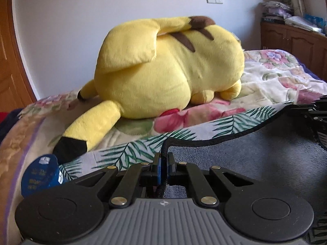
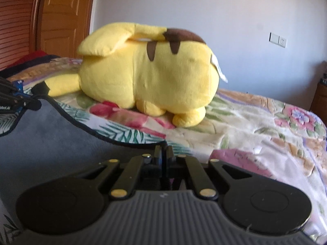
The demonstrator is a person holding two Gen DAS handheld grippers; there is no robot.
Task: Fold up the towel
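The towel (image 1: 255,153) has a grey-blue side, a black hem and a white side printed with green leaves. It lies on the floral bedspread (image 1: 276,77) with its near part folded over, grey side up. My left gripper (image 1: 163,158) is shut on the towel's black hem at one corner. My right gripper (image 2: 163,151) is shut on the hem at the other corner of the towel (image 2: 51,134). Each gripper shows at the edge of the other's view: the right gripper (image 1: 318,110), the left gripper (image 2: 18,100).
A large yellow plush toy (image 1: 167,67) lies on the bed just beyond the towel; it also shows in the right wrist view (image 2: 147,73). A blue packet (image 1: 40,175) lies at the left. A wooden door (image 2: 61,14) and a wooden cabinet (image 1: 296,38) stand by the walls.
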